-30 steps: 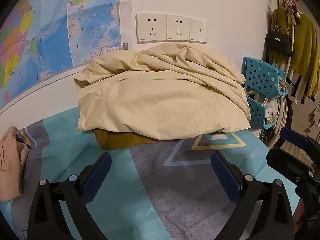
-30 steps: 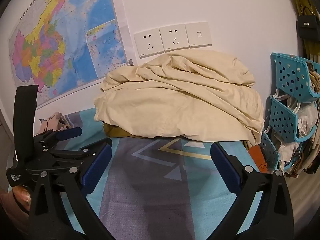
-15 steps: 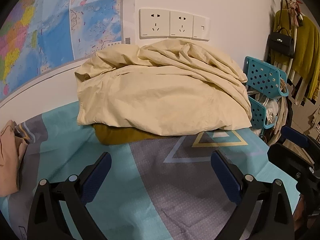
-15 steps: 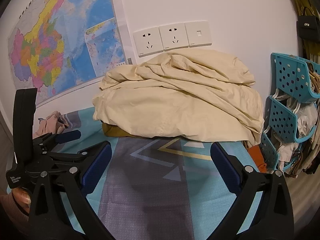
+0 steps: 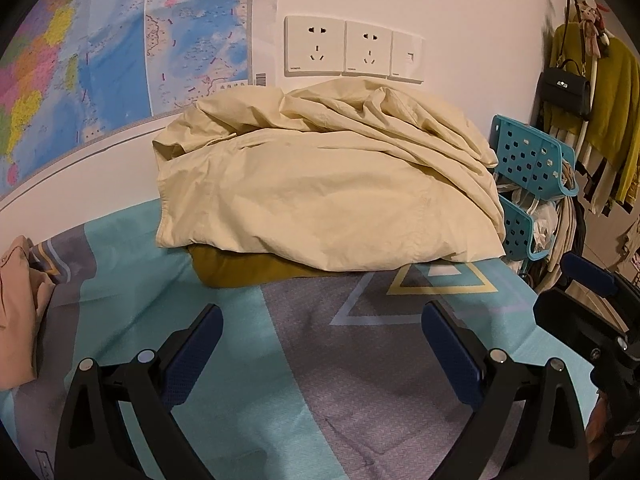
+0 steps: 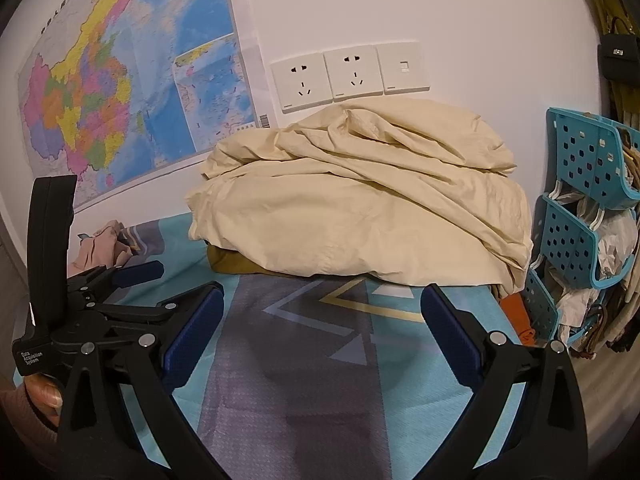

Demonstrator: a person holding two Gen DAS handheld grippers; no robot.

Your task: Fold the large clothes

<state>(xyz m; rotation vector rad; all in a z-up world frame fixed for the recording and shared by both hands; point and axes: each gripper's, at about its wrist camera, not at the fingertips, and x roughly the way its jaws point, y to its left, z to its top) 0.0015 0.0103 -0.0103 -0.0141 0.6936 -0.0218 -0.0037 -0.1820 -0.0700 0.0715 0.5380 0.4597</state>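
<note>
This is a lived-in bedroom in a home. A bed spread with a teal and grey geometric sheet point(image 5: 280, 360) stands against a white wall, and a rumpled cream duvet cover point(image 5: 320, 192) lies heaped on it over a folded mustard cloth point(image 5: 240, 272). A colourful wall map point(image 6: 120, 92) hangs above, beside a row of white sockets point(image 6: 348, 72). At the bed's side, turquoise perforated plastic baskets point(image 6: 580, 184) hold crumpled bags and hangers, and mustard garments point(image 5: 612, 120) and a small black handbag point(image 5: 564, 92) hang on the wall.
</note>
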